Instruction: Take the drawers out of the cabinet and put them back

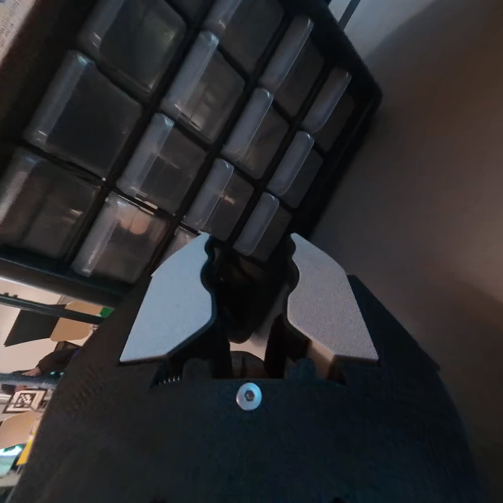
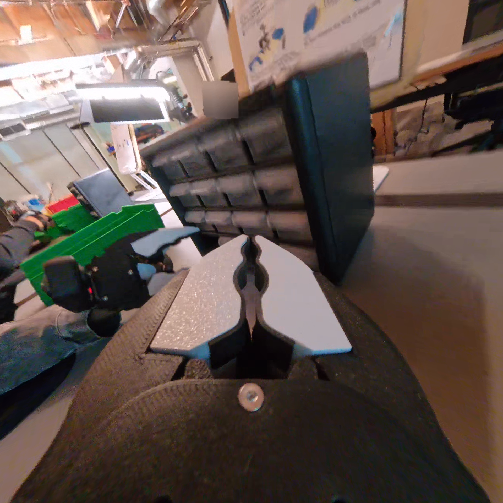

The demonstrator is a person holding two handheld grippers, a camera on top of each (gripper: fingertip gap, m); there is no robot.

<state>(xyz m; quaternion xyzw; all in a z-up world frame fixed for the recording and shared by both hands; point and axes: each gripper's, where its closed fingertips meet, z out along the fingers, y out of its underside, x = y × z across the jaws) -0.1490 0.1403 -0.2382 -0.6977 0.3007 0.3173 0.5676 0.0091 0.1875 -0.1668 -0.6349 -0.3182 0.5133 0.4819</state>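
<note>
A black cabinet [image 1: 362, 89] with rows of translucent grey drawers [image 1: 168, 160] fills the left wrist view, tilted. My left gripper [image 1: 250, 239] is open, its fingertips just short of the bottom corner drawer [image 1: 255, 223], and the pads do not press on it. In the right wrist view the cabinet [image 2: 337, 163] stands on the table, all drawers [image 2: 239, 190] seated. My right gripper [image 2: 251, 239] is shut, pads together, close to the cabinet's bottom row. The left gripper [image 2: 179, 253] also shows there at the left, open, near the cabinet's lower left corner.
The pale table top [image 2: 435, 272] stretches to the right of the cabinet. A white poster board [image 2: 313, 32] stands behind it. A person's dark sleeve [image 2: 13, 245] holds the left gripper's green body [image 2: 89, 239]. A dark chair [image 2: 103, 190] and red and green bins [image 2: 62, 204] are far left.
</note>
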